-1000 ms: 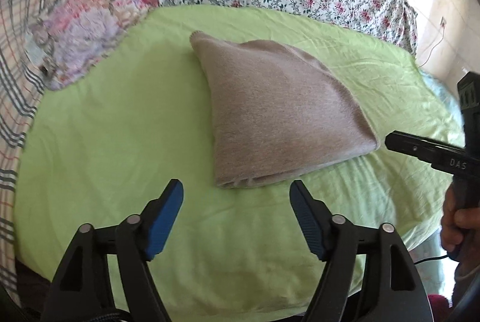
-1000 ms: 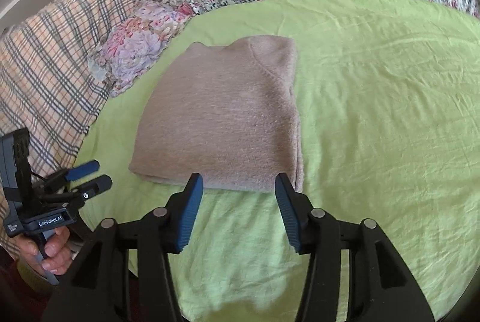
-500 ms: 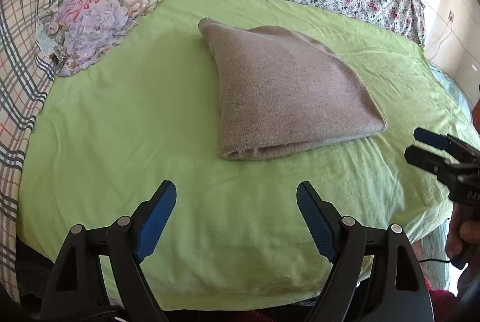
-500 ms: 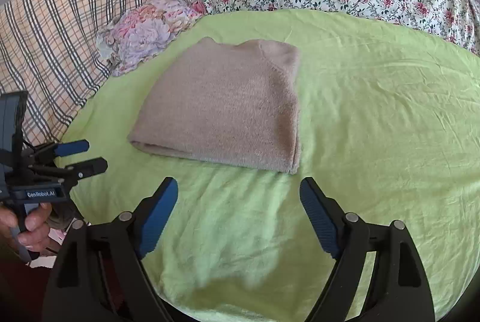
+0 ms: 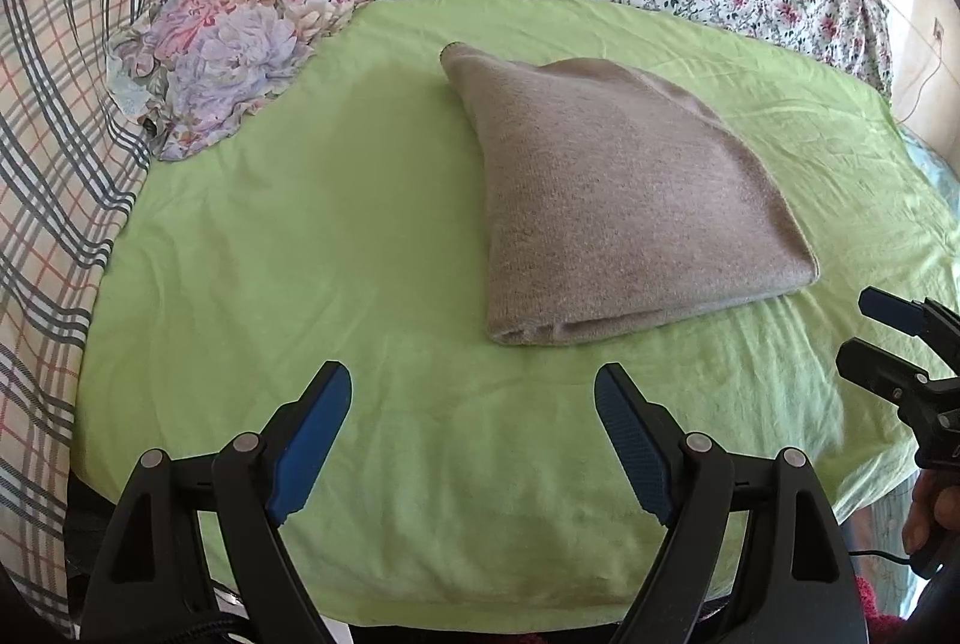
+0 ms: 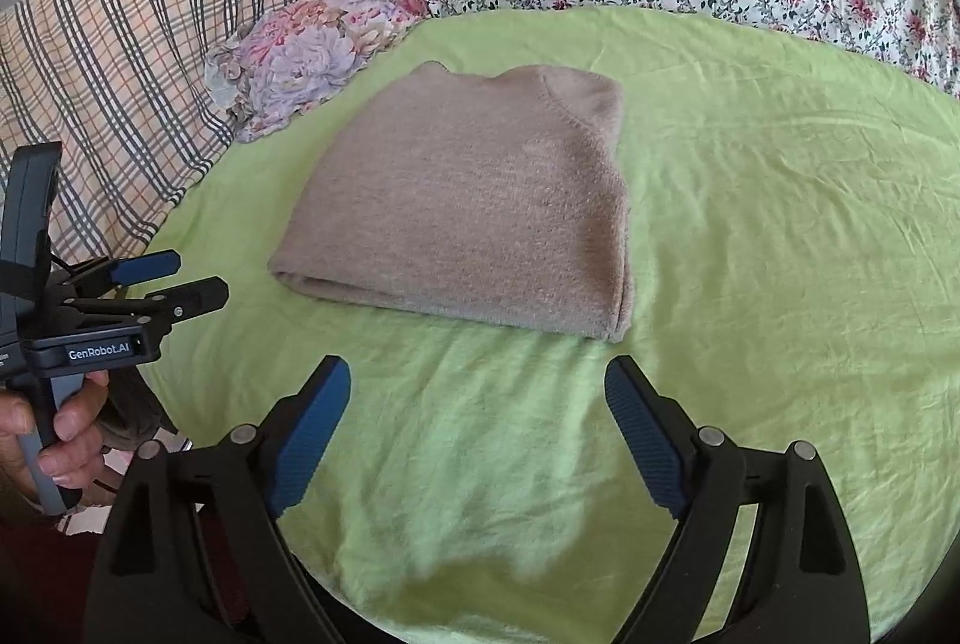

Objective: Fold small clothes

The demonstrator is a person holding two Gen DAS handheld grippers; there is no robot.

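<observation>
Left gripper (image 5: 474, 434) and right gripper (image 6: 477, 428) both spread wide and empty, short of a folded, fuzzy taupe sweater (image 6: 468, 212) lying flat on a lime-green sheet (image 6: 780, 236).

Folded sweater (image 5: 624, 200) lies on sheet (image 5: 300, 254), pillow (image 5: 234, 44) behind-left.

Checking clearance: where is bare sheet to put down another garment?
Free: green sheet on the folded sweater's right, and the strip between it and both open grippers, left and right. Crowded: the floral pillow corner at far left.
</observation>
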